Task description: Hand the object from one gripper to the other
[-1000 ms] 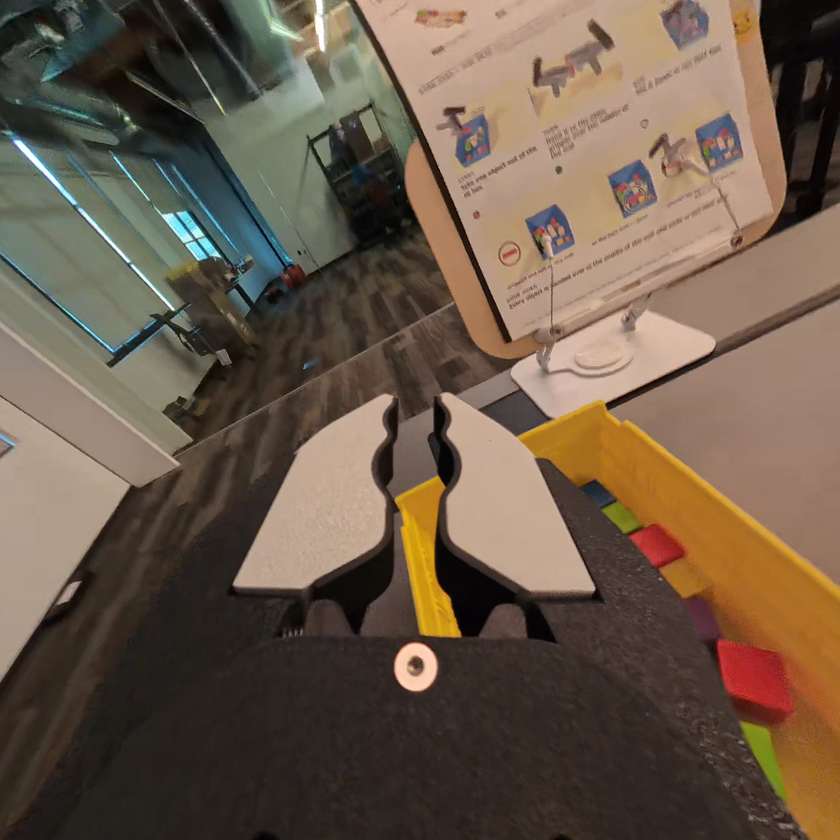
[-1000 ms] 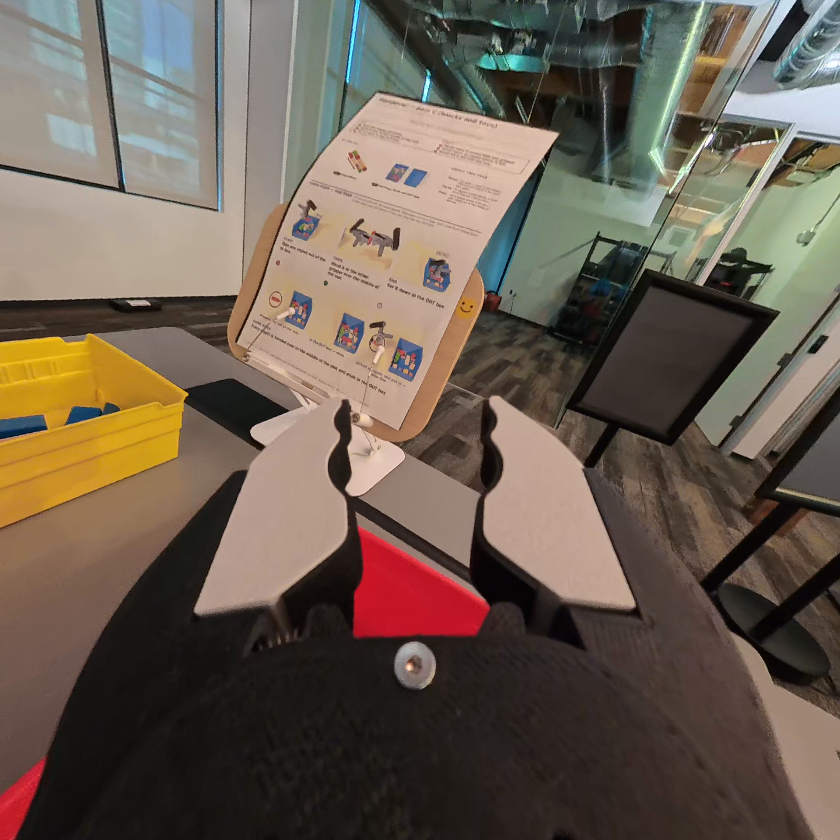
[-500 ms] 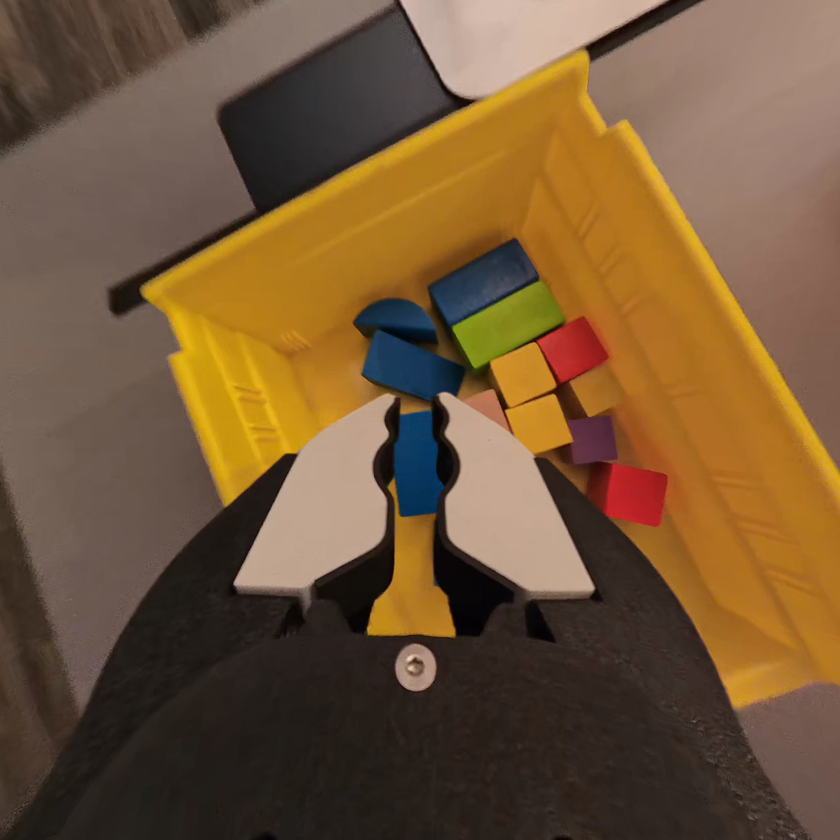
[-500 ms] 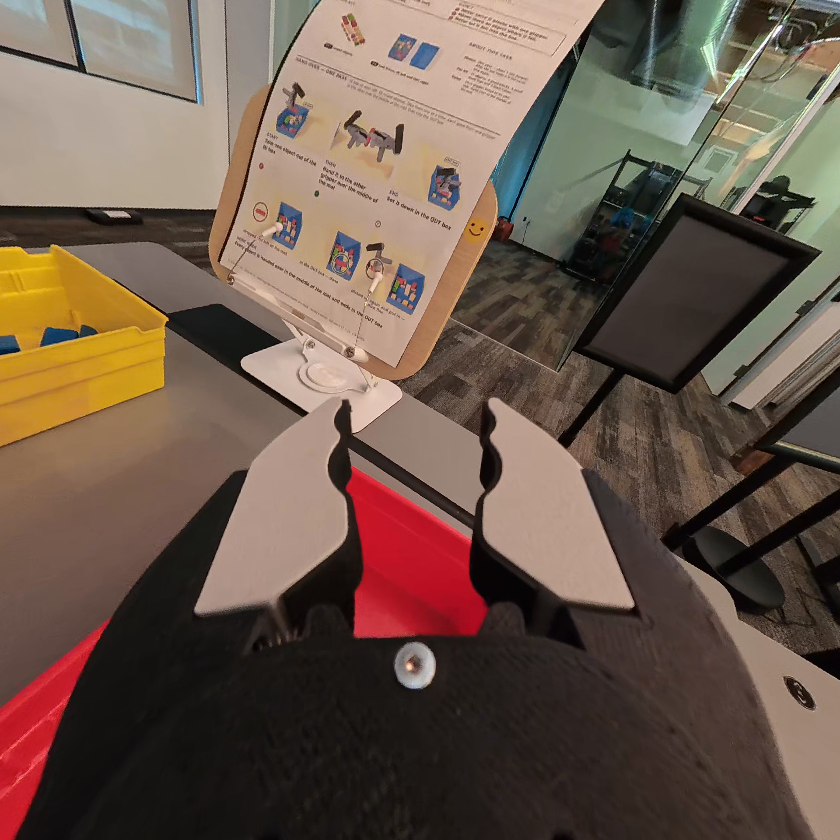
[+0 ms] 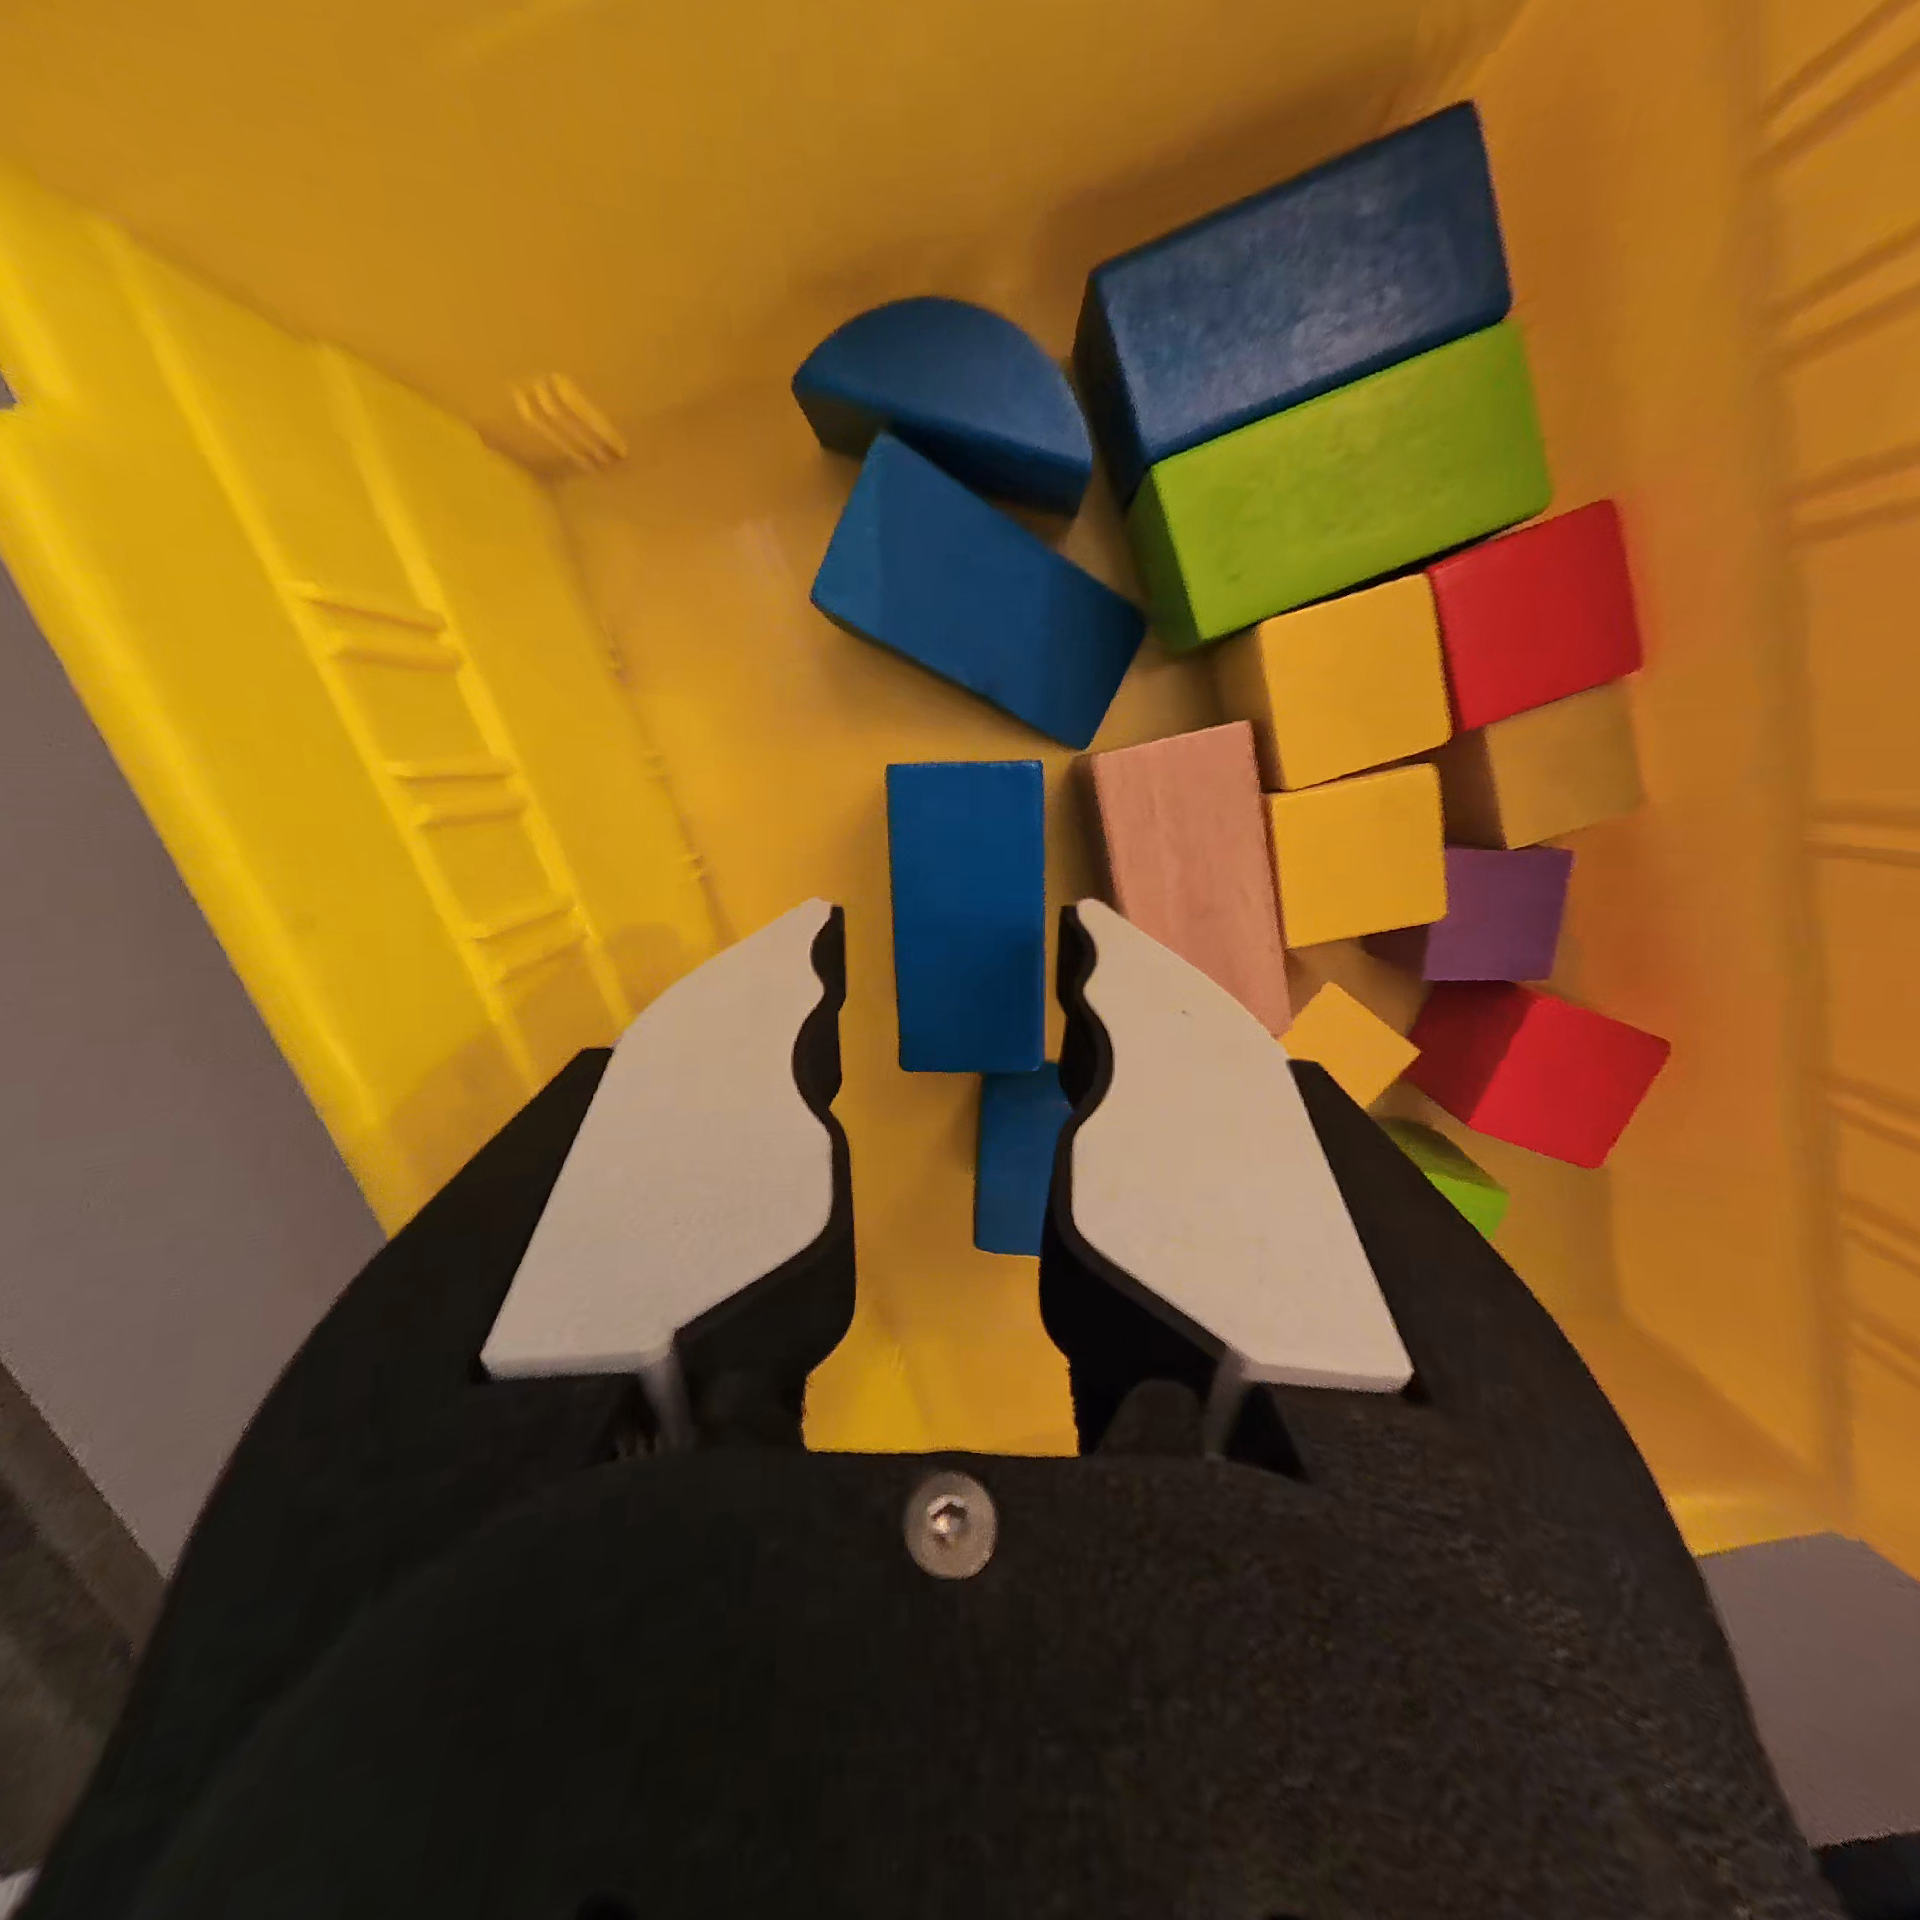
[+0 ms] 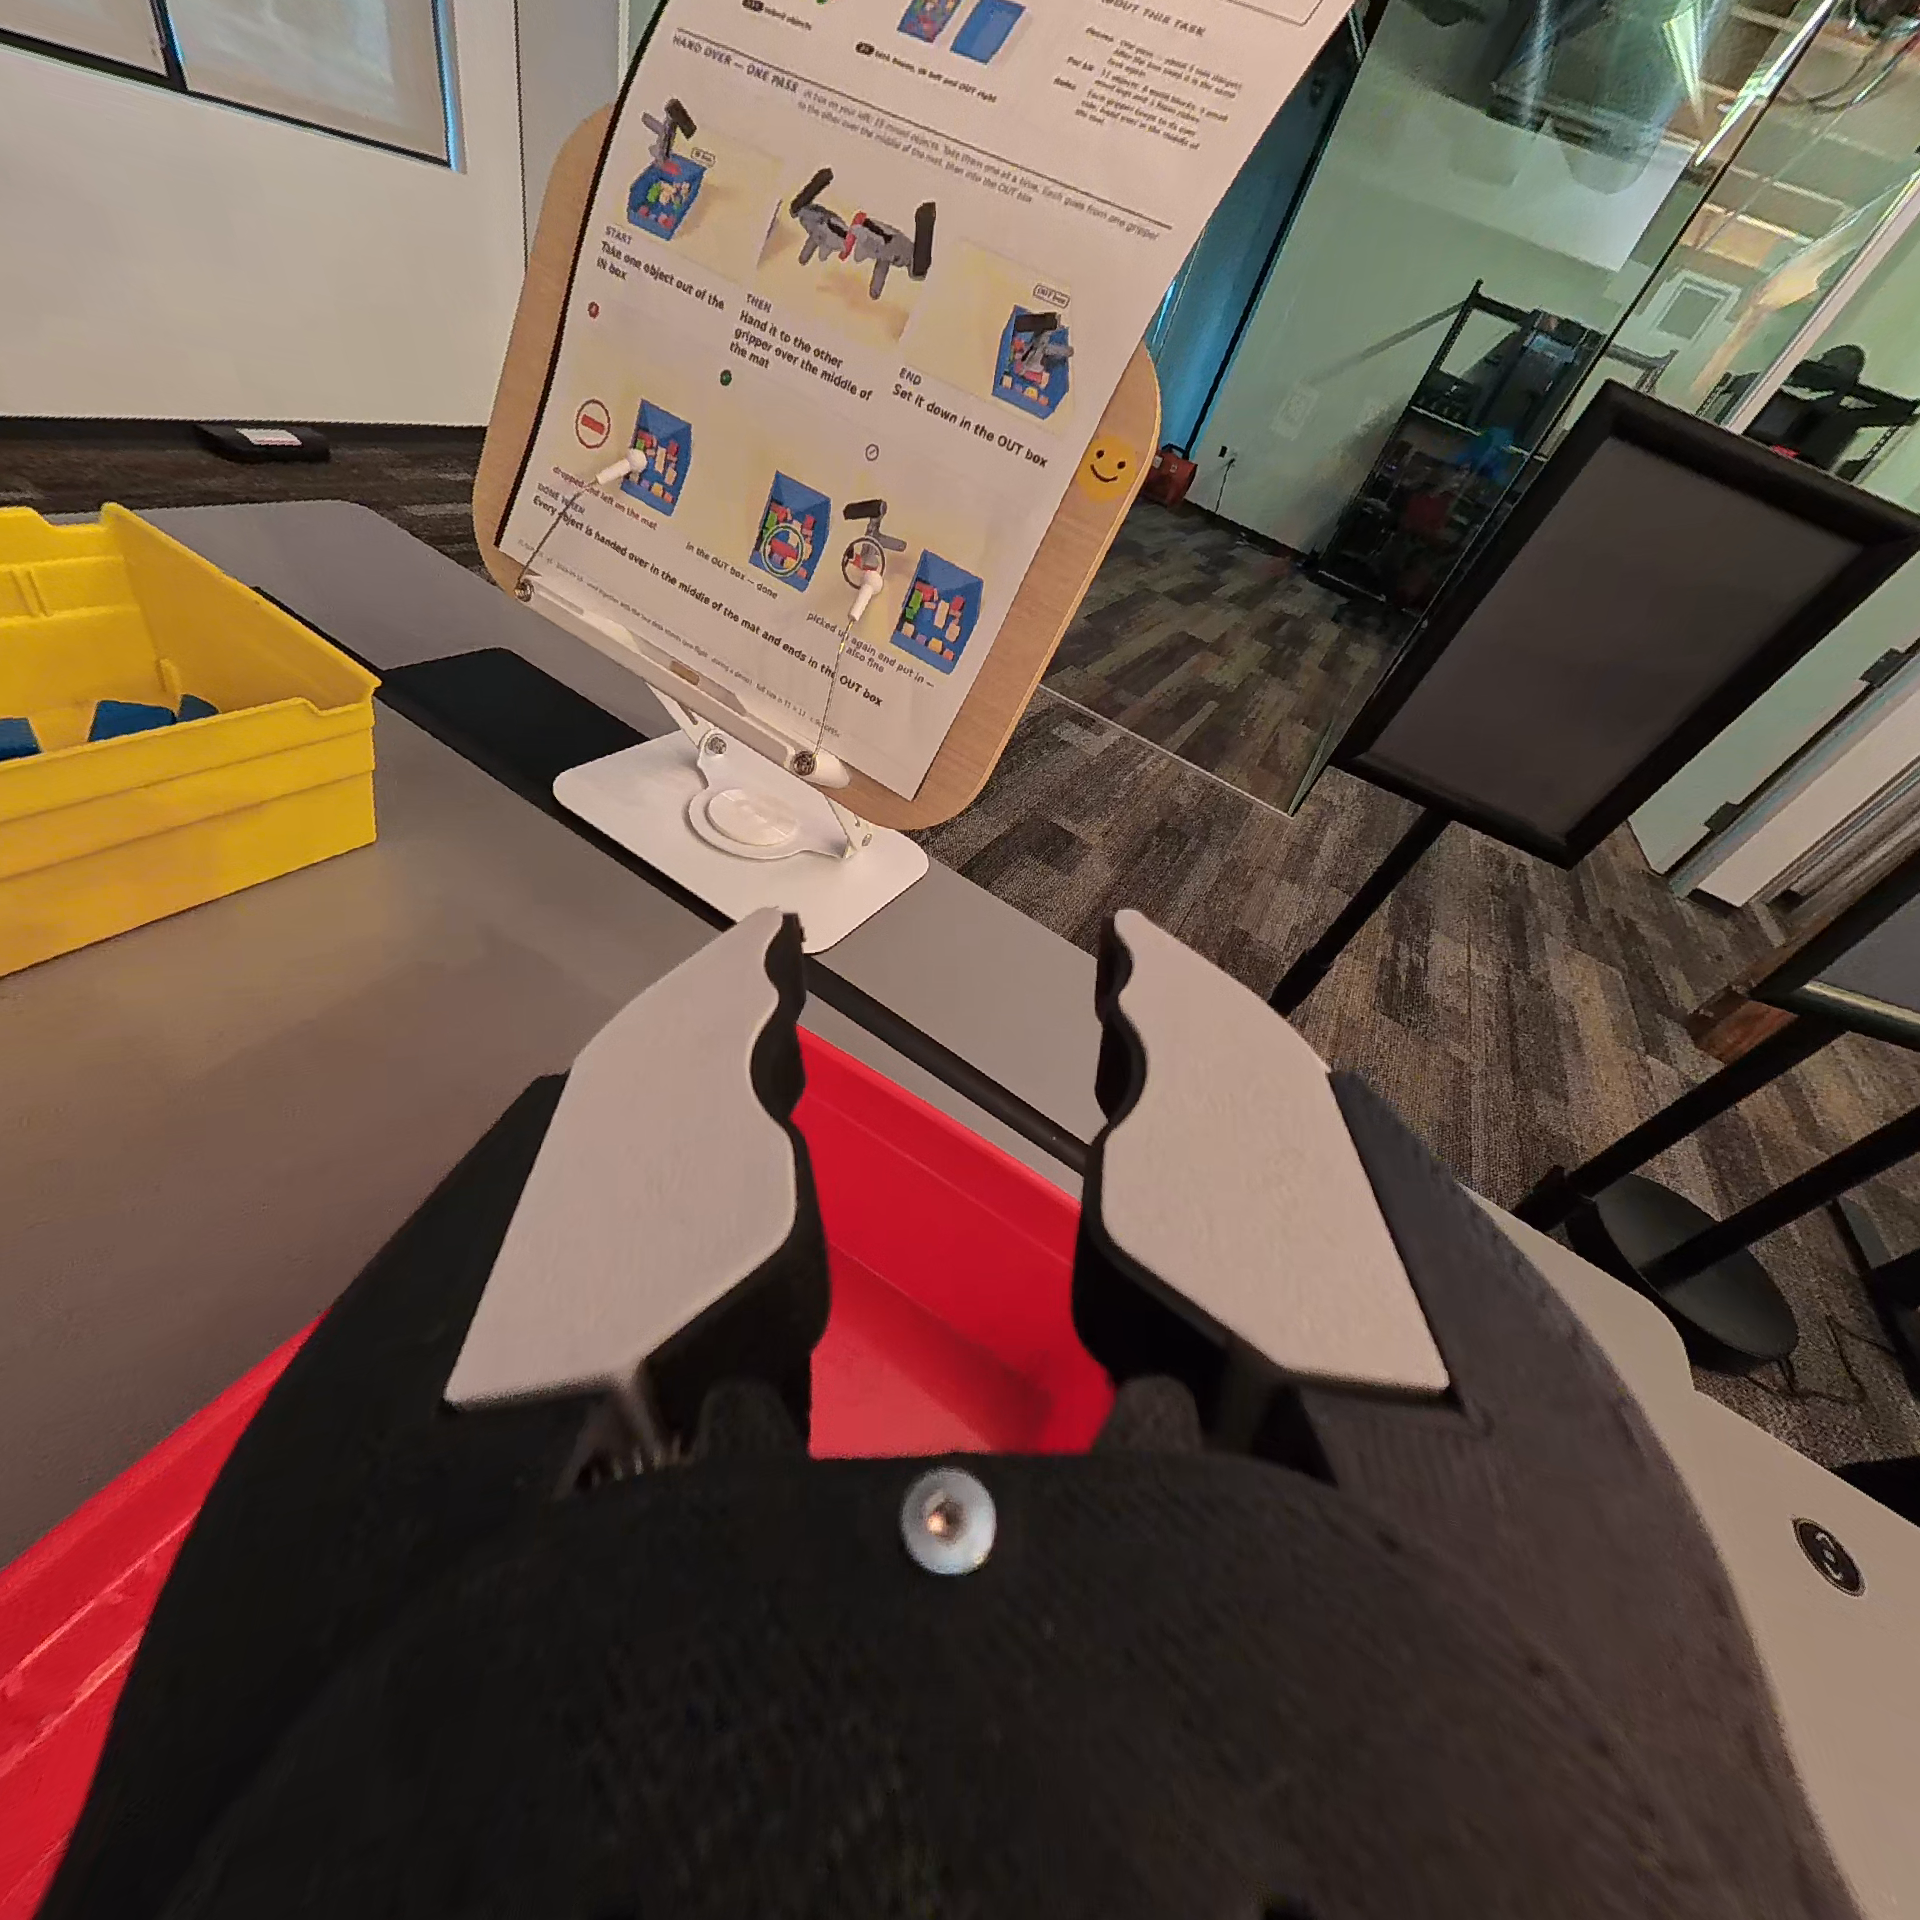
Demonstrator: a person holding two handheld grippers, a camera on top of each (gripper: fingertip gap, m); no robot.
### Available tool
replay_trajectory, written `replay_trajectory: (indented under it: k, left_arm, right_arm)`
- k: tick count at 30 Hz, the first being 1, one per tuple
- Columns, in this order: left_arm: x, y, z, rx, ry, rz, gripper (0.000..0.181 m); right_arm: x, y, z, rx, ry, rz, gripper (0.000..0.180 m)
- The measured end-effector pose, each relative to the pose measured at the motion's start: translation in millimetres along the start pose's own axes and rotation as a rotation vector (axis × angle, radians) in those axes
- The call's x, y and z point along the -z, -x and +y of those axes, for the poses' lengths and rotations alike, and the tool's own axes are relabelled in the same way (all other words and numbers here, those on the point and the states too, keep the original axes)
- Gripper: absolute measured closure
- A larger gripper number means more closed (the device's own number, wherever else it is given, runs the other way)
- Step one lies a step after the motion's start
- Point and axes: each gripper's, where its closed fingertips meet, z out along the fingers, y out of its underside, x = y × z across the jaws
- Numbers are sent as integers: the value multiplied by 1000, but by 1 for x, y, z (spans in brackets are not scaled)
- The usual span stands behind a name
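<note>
yellow bin (image 5: 312,623) on the grey counter (image 6: 312,1039) holds mixed wooden blocks. left hand-held gripper (image 5: 948,925) reaches in, released, fingers either side of an upright blue block (image 5: 966,914), not touching. right hand-held gripper (image 6: 951,935) hangs released above a red bin (image 6: 935,1247).

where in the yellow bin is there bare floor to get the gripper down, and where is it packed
Bare floor of the yellow bin runs along its left wall, left of the narrow blue block lined up between the open left gripper's fingers, and along the far wall behind the blue half-round. The right side is packed: big blue block, green block, yellow, red and purple cubes touching.
</note>
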Motion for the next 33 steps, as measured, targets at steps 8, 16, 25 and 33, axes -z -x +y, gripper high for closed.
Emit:
replay_trajectory:
  k: [8,16,25,33]
  left_arm:
    - [-11,-5,9,53,72,52,142]
    - [-23,-4,16,78,131,46,148]
    - [-22,-5,18,110,149,76,148]
    - [29,-7,-2,80,-23,75,148]
  right_arm:
    - [-2,1,6,10,33,-4,125]
    - [-4,3,9,37,55,-3,125]
    - [-5,5,9,62,56,2,125]
    - [-8,36,-21,153,-87,-68,125]
